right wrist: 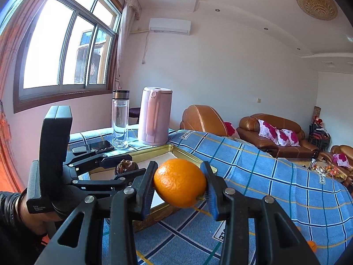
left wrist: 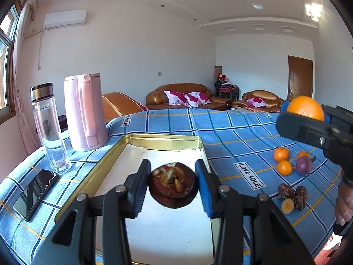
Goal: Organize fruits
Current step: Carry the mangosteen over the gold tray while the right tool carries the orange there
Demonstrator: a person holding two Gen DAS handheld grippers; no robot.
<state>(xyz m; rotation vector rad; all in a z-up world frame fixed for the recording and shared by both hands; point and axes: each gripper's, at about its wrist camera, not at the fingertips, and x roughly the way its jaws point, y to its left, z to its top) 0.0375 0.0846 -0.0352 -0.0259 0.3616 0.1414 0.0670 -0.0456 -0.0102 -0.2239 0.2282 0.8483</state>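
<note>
My left gripper (left wrist: 173, 185) is shut on a dark mangosteen (left wrist: 172, 185) and holds it just above the white floor of a gold-rimmed tin tray (left wrist: 167, 138). My right gripper (right wrist: 179, 183) is shut on a large orange (right wrist: 179, 183), held in the air above the tray's right edge (right wrist: 189, 154). In the left wrist view the orange (left wrist: 305, 108) and right gripper (left wrist: 305, 112) show at the far right. In the right wrist view the left gripper (right wrist: 126, 167) holds the mangosteen (right wrist: 126, 166) over the tray.
On the blue checked cloth, right of the tray, lie small oranges (left wrist: 281, 154), a purple fruit (left wrist: 304, 165), dark mangosteens (left wrist: 286, 191) and a halved orange (left wrist: 288, 205). A pink kettle (left wrist: 85, 112), a glass bottle (left wrist: 49, 128) and a phone (left wrist: 35, 194) stand left of the tray.
</note>
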